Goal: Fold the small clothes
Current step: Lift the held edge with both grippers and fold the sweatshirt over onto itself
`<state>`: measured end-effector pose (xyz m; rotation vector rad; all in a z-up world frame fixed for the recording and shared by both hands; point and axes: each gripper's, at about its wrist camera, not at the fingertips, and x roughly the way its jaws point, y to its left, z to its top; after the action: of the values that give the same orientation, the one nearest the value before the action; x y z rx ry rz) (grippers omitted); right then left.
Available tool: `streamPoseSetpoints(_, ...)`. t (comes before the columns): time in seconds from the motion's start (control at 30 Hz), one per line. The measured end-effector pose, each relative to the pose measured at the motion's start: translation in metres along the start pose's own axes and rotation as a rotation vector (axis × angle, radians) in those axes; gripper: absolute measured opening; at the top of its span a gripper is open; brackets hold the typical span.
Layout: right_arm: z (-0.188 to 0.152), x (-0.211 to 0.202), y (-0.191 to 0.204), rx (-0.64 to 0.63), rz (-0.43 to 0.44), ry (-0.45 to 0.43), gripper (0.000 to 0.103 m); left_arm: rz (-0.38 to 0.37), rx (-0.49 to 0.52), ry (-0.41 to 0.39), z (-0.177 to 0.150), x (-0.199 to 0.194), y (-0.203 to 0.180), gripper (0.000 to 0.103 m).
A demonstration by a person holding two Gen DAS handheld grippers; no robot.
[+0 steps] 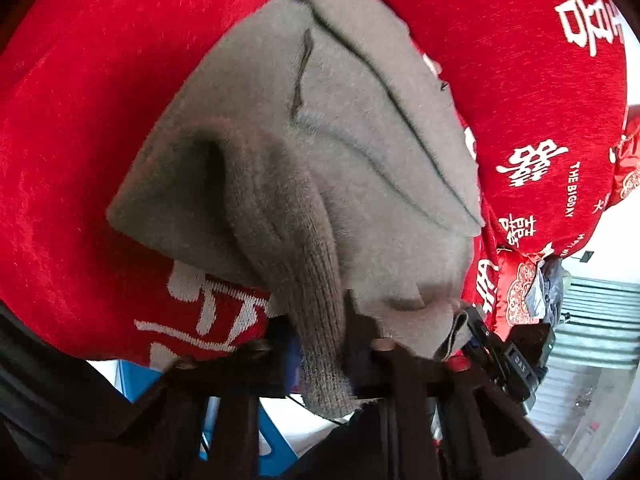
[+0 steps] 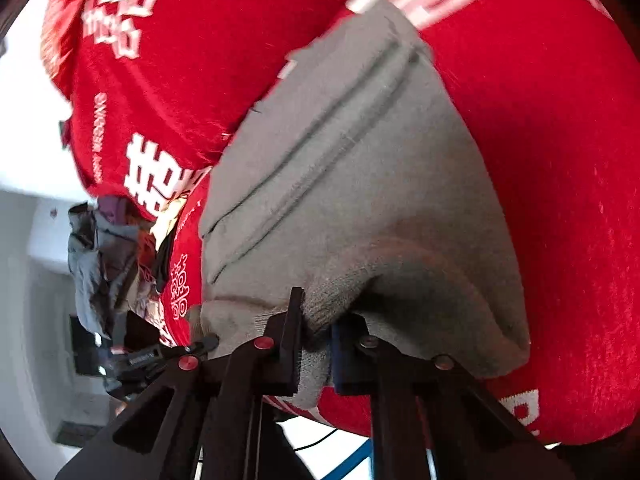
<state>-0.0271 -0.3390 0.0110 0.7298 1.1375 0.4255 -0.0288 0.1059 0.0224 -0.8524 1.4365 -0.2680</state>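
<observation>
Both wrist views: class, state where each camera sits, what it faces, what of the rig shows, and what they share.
Left wrist: on the left gripper, facing the grey knit garment; its jaws grip the ribbed edge.
Right wrist: on the right gripper, jaws shut on the same garment.
Shared: grey garment, red blanket, each other's gripper.

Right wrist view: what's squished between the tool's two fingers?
The ribbed edge of the gray knit garment sits pinched in the right tool, over the red blanket.
</observation>
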Motion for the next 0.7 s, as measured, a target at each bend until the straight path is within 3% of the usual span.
streamPoseSetpoints(0.33,-0.013,-0.038,0.017,-0.066,0.152,-0.104,0.011,-0.065,0.064,-0.101,-0.007,-0.034,-0.022,0.012)
streamPoseSetpoints(0.47,-0.007,-0.045,0.027,-0.079,0.179,-0.138,0.011,-0.128,0.049,-0.167,0.003,-0.048,-0.025,0.012)
streamPoseSetpoints(0.7,0.025,-0.061,0.063,-0.163,0.215,-0.226,0.011,-0.134,0.161,-0.295,0.032,-0.072,-0.071,0.012)
